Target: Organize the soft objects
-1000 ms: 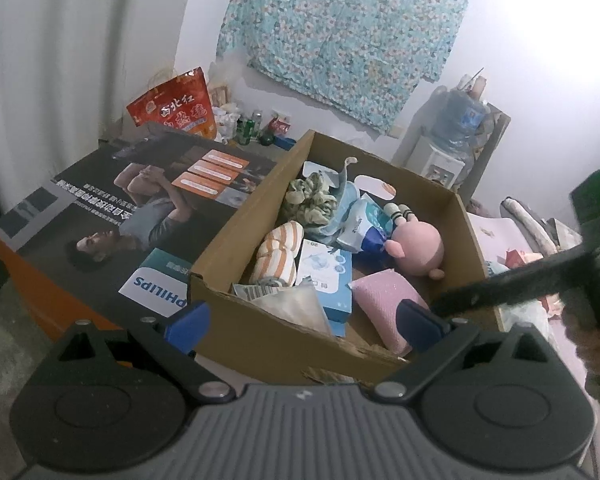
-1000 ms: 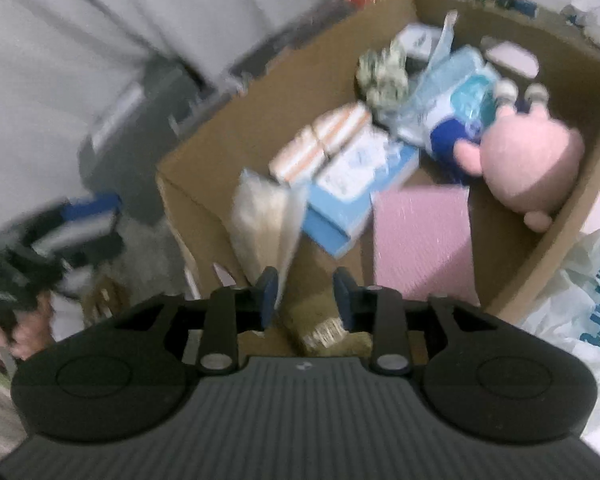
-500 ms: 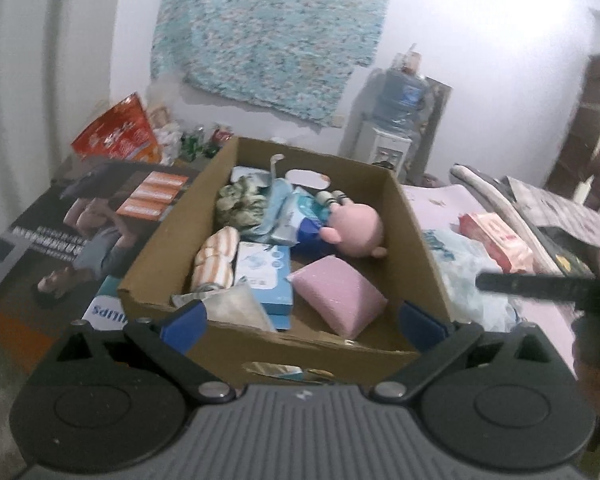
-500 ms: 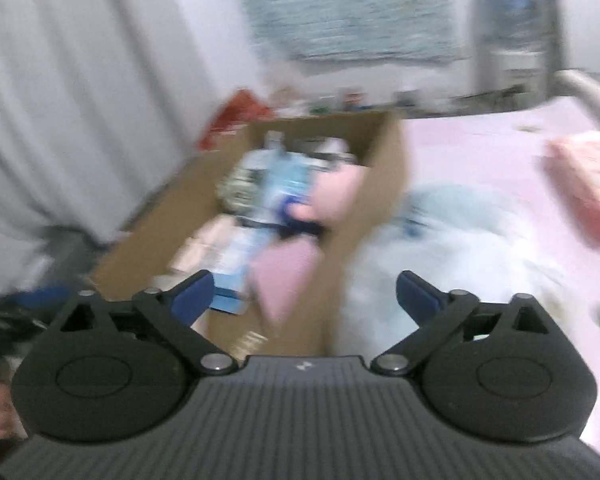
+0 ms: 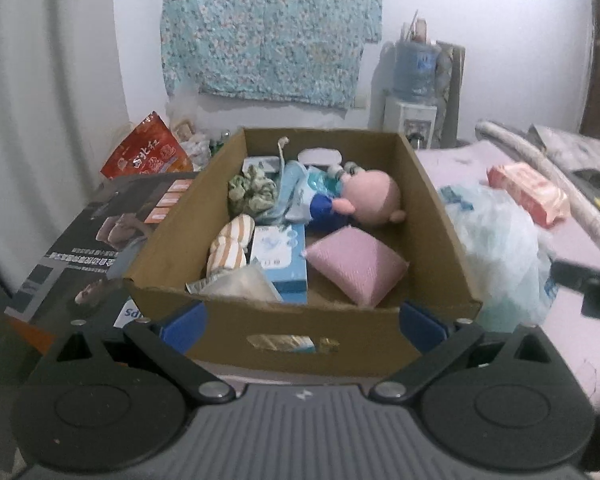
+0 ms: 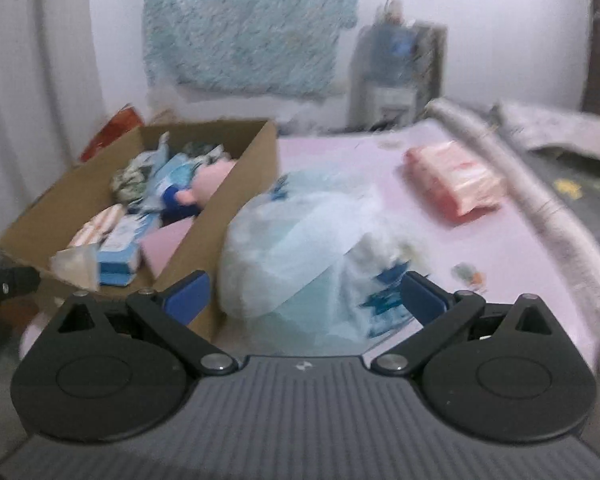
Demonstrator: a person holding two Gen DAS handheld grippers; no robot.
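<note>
Two sets of tongs here, both spread wide and holding nothing. Left tongs (image 5: 302,322) sit right up against the near wall of the cardboard box (image 5: 300,328), one blue tip at each near corner. Right tongs (image 6: 306,298) are spread on either side of a crumpled pale blue plastic bag (image 6: 300,252) lying on the pink bed (image 6: 520,248).

Box is pretty full. From the left view: pink cushion (image 5: 356,266) at about 5 o'clock inside the box, tilted on one corner against the right wall. Blue tissue pack (image 5: 280,258) just beside it near the middle, with a striped orange and white soft thing (image 5: 230,246) touching it at the 9 o'clock side. Some translucent wrapper (image 5: 240,286) sits against the near wall at 7 o'clock. Pink plush doll (image 5: 370,198) with blue clothes lies toward 1 o'clock, next to a light blue packet (image 5: 300,190), and a green patterned fabric bundle (image 5: 252,192) is at 11 o'clock.

The bag is touching the box's right wall. Further out at 2 o'clock on the bed there's a pink-orange wipes pack (image 6: 454,182), well apart from the box. Right view is motion-blurred, so small stuff on the bed I can't make out.

Left of the box is a dark printed carton (image 5: 100,240), with a red snack bag (image 5: 148,156) behind it. Floral blue cloth (image 5: 272,28) hangs on the wall, with a water dispenser (image 5: 414,92) at the bed's far end.
</note>
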